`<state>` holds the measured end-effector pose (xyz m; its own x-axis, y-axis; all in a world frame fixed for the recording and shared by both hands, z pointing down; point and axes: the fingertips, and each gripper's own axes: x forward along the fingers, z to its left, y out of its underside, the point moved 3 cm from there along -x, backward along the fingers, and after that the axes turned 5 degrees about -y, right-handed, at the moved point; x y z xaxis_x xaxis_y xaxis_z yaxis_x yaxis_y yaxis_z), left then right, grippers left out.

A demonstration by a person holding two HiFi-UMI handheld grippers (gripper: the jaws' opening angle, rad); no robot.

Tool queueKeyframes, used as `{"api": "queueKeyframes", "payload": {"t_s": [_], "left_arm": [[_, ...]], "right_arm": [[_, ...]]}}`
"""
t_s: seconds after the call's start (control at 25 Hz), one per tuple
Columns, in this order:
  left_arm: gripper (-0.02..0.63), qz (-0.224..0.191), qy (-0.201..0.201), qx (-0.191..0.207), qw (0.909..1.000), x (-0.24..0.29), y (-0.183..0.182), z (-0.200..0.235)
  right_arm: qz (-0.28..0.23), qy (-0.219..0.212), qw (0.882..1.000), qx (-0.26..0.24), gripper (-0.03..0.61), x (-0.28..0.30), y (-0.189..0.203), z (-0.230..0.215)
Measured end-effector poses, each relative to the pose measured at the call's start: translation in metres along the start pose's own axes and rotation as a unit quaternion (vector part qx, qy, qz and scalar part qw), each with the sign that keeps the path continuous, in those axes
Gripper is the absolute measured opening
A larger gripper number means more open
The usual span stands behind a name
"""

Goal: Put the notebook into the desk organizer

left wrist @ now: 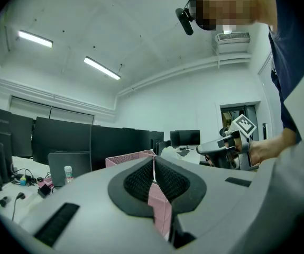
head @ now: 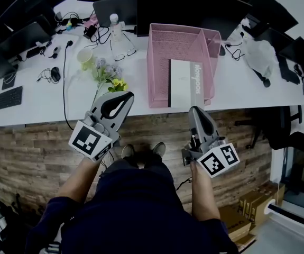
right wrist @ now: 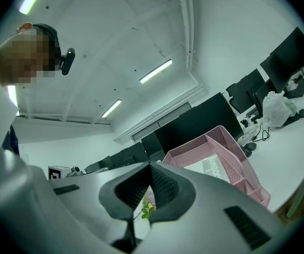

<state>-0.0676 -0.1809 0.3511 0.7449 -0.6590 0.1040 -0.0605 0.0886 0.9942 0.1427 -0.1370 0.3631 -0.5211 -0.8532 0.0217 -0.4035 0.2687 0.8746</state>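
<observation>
A pink mesh desk organizer [head: 159, 67] stands on the white desk [head: 46, 102]. The white and grey notebook [head: 186, 83] lies inside its right compartment. Both grippers hang back from the desk's front edge, over the wooden front panel. My left gripper [head: 123, 96] is shut and empty, to the left of the organizer. My right gripper [head: 195, 110] is shut and empty, just in front of the notebook's near end. In the left gripper view its tips [left wrist: 154, 159] meet, with the organizer [left wrist: 128, 157] behind. The right gripper [right wrist: 149, 166] looks towards the organizer [right wrist: 236, 155] and notebook [right wrist: 212, 165].
Left of the organizer are small flowers [head: 109, 75], a pale cup [head: 85, 57], a water bottle [head: 114, 25], glasses and cables. Dark monitors [head: 189, 4] line the back. A keyboard [head: 9, 97] lies far left. Cardboard boxes [head: 247, 213] stand on the floor at right.
</observation>
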Motion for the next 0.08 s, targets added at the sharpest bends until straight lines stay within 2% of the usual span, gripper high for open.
{"api": "queueKeyframes", "payload": {"t_s": [0.08], "left_arm": [[0.034, 0.001, -0.001, -0.001, 1.0, 0.0001, 0.0012, -0.0011]], "right_arm": [[0.001, 0.001, 1.0, 0.0, 0.005, -0.0013, 0.0006, -0.0011]]}}
